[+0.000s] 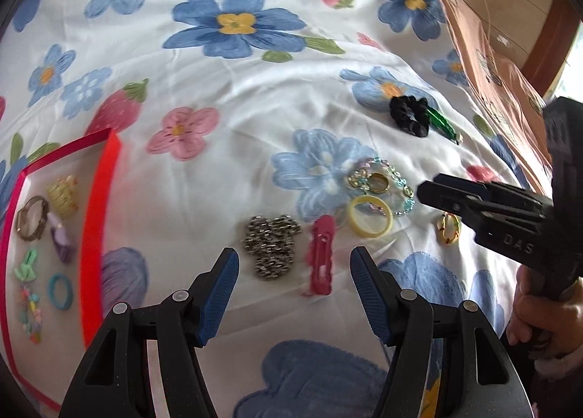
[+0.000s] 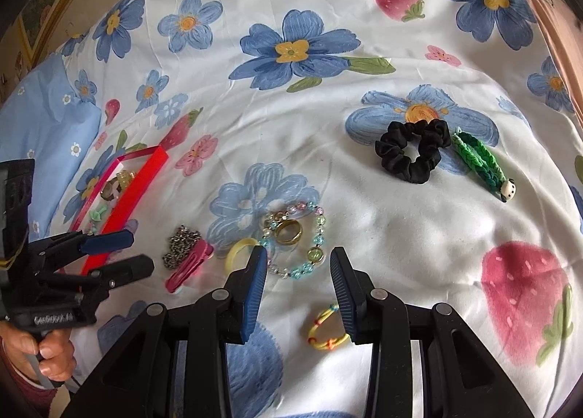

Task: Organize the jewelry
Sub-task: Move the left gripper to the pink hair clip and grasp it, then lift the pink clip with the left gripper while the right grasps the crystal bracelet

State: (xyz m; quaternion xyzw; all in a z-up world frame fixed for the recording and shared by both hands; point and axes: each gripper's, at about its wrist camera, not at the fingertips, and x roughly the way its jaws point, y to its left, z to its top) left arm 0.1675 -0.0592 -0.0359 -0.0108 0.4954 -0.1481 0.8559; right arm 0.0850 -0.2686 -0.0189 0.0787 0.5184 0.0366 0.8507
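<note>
The left gripper (image 1: 294, 281) is hovering with its jaws spread wide and holding nothing, just short of one pink hair clip (image 1: 322, 256) and one silver chain (image 1: 272, 245). The right gripper (image 2: 298, 288) is likewise gaping and empty, one yellow elastic (image 2: 325, 331) lying beside its right finger; seen from the left wrist, its body reads "DAS". Beyond are lying one yellow ring (image 2: 238, 252), one gold ring (image 2: 288, 232) and one beaded bracelet (image 2: 298, 245). The red tray (image 1: 96, 235) is sitting toward the bedsheet's (image 2: 382, 228) left edge, holding several pieces. Farthest are lying one black scrunchie (image 2: 413, 150) and one green braided clip (image 2: 481, 163).
</note>
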